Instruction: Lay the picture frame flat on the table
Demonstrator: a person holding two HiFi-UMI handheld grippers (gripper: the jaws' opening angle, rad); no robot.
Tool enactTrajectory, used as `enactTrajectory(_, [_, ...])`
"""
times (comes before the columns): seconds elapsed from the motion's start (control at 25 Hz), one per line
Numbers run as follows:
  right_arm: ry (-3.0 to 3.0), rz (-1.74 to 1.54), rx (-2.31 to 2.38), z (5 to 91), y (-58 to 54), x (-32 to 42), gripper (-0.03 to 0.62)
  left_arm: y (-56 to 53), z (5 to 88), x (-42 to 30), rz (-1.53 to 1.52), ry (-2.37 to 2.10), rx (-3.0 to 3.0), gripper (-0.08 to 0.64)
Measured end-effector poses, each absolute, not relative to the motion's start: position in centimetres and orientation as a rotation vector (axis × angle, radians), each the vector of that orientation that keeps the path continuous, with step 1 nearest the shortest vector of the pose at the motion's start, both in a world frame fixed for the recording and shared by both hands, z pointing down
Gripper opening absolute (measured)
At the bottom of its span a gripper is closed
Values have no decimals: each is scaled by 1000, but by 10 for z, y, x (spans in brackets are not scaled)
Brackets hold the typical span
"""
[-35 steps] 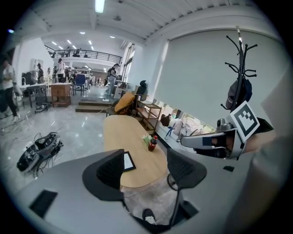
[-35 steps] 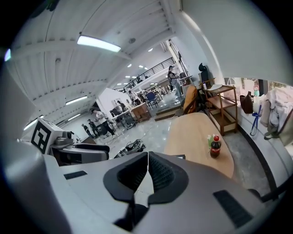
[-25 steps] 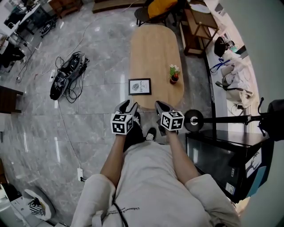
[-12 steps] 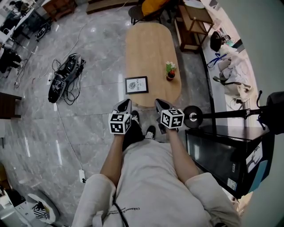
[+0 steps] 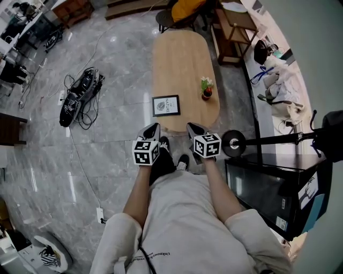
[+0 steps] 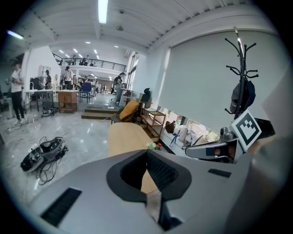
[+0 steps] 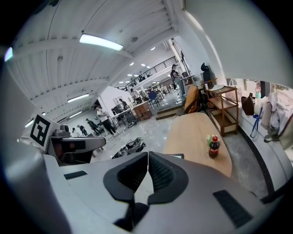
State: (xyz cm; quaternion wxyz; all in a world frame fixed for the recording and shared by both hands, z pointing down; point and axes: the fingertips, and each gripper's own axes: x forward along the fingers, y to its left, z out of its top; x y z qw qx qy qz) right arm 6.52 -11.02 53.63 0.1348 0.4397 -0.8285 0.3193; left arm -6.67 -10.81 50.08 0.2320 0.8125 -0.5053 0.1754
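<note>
Most of the picture frame [image 5: 166,105] is hidden in both gripper views; in the left gripper view the tool's own body covers it entirely, and in the right gripper view only a dark sliver of its top edge [image 7: 176,156] shows above the jaws. From the head view its printed face can be seen, but the small print is too fine to read, and whether it stands upright or leans back cannot be told from above. It sits on the near left part of the oval wooden surface [image 5: 185,59], close to the near edge; the far end of the surface is partly covered by a chair with something yellow on it [image 5: 187,10].

The bottle [image 5: 207,91] is a small blur from above; the right gripper view shows it dark with a red cap [image 7: 213,147] and something green just beside it that cannot be made out. It stands to the right of the frame, well apart from it.

The left tool [image 5: 151,130] has its jaws pressed together on nothing [image 6: 147,157]; the right tool [image 5: 195,128] is likewise closed and empty [image 7: 148,160]. Both hover short of the near end of the surface, touching neither it nor the frame.

Counted: two tools, one frame, one bottle, one surface; a tangle of black cables [image 5: 80,96] lies on the floor to the left.
</note>
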Motion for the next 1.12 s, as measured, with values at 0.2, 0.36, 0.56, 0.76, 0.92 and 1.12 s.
enactTrajectory(0.2, [-2389, 925, 1278, 536, -111, 66, 35, -109, 503, -65, 507, -1381, 2231, 21])
enactTrajectory(0.36, [-2381, 905, 1271, 535, -113, 65, 35, -109, 502, -62, 521, -1355, 2243, 21])
enactTrajectory(0.56, [-2380, 884, 1248, 536, -111, 66, 34, -108, 503, -56, 512, -1352, 2239, 21])
enactTrajectory(0.76, [-2376, 876, 1250, 537, -111, 70, 35, -109, 507, -49, 527, -1334, 2243, 21])
enactTrajectory(0.92, [-2359, 875, 1258, 540, -108, 71, 34, -107, 508, -45, 540, -1323, 2248, 21])
enactTrajectory(1.12, [-2361, 857, 1252, 538, -107, 70, 35, -107, 508, -42, 555, -1316, 2257, 21])
